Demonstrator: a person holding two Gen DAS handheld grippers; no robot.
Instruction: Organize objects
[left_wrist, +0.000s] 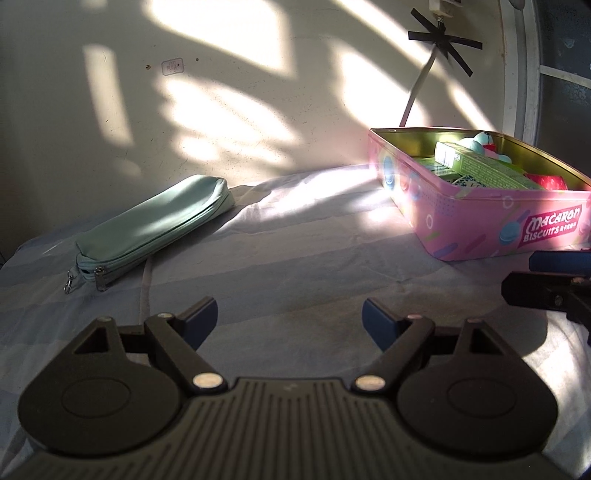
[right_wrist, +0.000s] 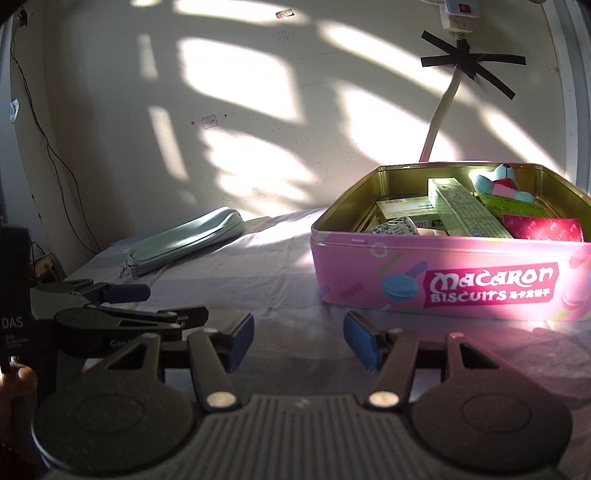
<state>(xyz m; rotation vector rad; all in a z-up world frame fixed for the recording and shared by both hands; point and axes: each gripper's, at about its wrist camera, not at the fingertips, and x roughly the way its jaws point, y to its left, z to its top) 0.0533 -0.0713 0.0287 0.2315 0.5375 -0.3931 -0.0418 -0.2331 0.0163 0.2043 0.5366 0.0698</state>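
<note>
A mint-green zipped pencil case (left_wrist: 155, 229) lies on the striped cloth at the far left, also in the right wrist view (right_wrist: 184, 242). An open pink Macaron Biscuits tin (left_wrist: 480, 218) stands at the right, near the wall; it (right_wrist: 443, 273) holds green boxes (right_wrist: 461, 210), a red packet (right_wrist: 543, 229) and a small teal plush (right_wrist: 498, 181). My left gripper (left_wrist: 290, 319) is open and empty, low over the cloth, short of the pencil case. My right gripper (right_wrist: 298, 338) is open and empty just in front of the tin.
A cream wall with sun patches rises right behind the cloth-covered surface (left_wrist: 295, 258). A white cable taped with black strips (right_wrist: 465, 61) runs down the wall behind the tin. The left gripper shows at the left of the right wrist view (right_wrist: 122, 302).
</note>
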